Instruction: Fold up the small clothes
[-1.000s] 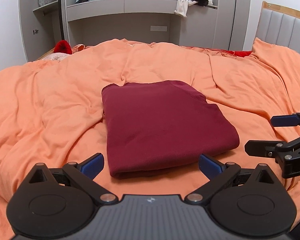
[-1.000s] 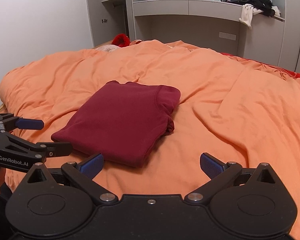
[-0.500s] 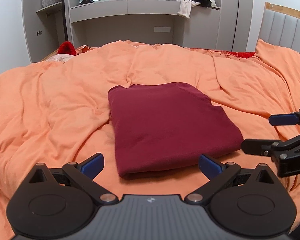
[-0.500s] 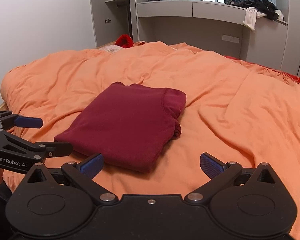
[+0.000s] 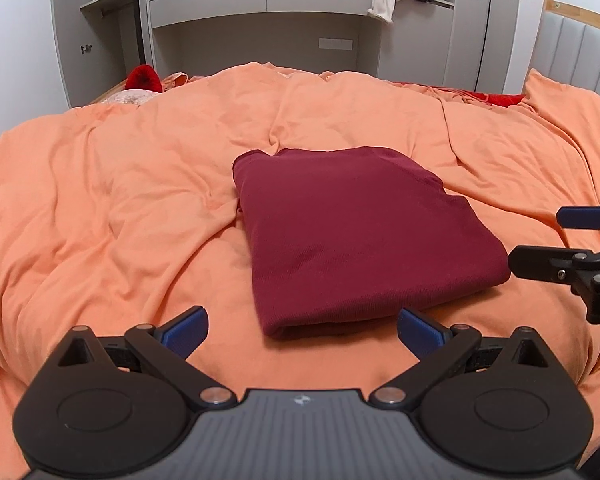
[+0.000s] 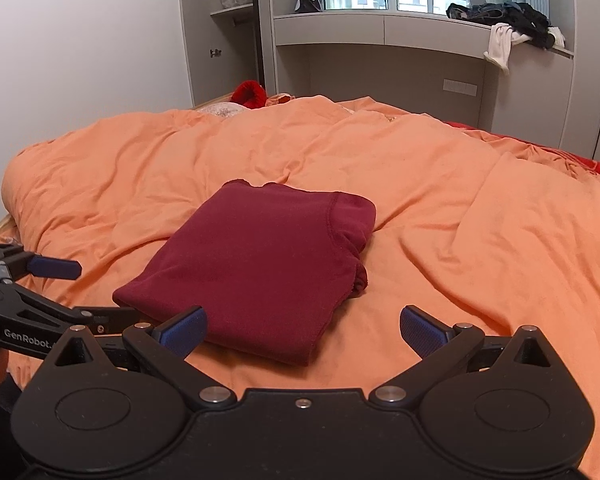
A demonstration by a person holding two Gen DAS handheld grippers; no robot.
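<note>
The dark red knit garment (image 5: 360, 236), folded to a rectangle, lies mid-bed on the rumpled orange duvet (image 5: 112, 200), with bare duvet on every side. The left gripper (image 5: 302, 326) and the right gripper (image 6: 303, 326) are both spread wide, empty, at its near edge. Only the right wrist view shows the garment's layered fold edge (image 6: 348, 248); only the left shows the padded headboard (image 5: 580, 52).
</note>
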